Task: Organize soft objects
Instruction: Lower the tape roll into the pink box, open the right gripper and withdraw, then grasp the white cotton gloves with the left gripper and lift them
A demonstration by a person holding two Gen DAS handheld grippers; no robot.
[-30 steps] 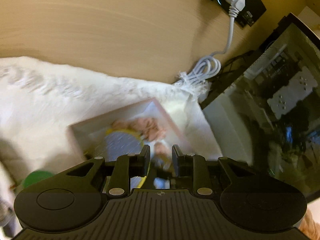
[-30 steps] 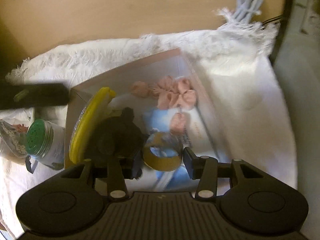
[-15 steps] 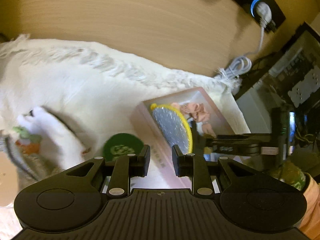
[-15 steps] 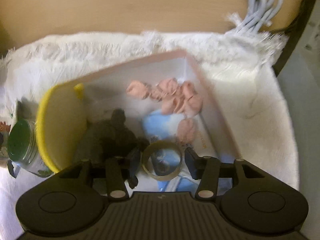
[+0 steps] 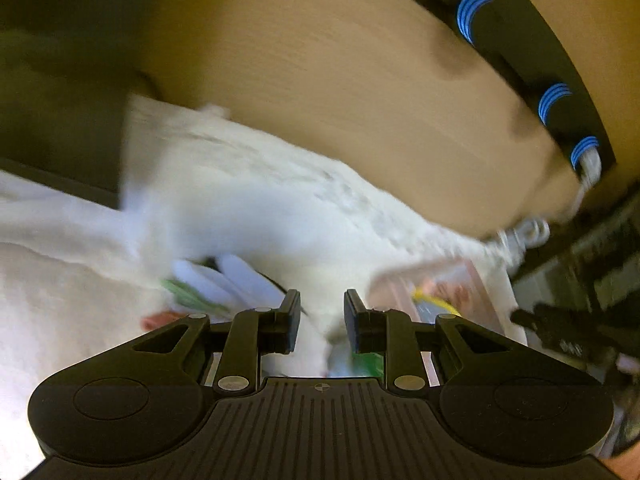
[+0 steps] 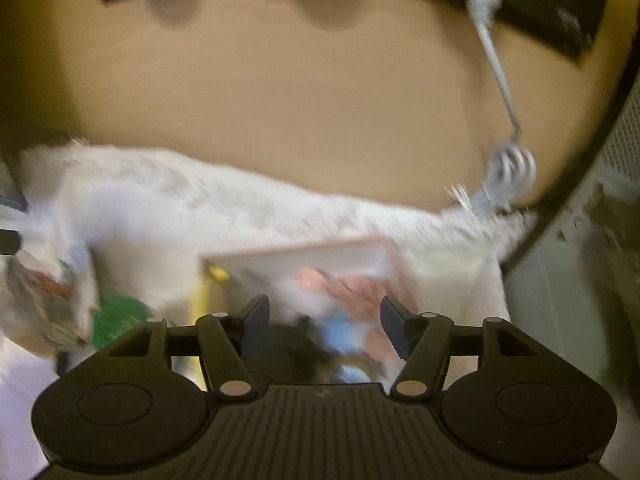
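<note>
Both grippers, left gripper (image 5: 319, 322) and right gripper (image 6: 323, 328), were matte black plastic: ribbed bodies, round side caps, silver screws behind flat rectangular jaws.

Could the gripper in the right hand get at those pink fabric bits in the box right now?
Probably yes. The right gripper has just been opening and nothing is between its jaws, and the pink fabric pieces lie uncovered in the open-topped pink box just ahead, though the picture is blurred.
</note>
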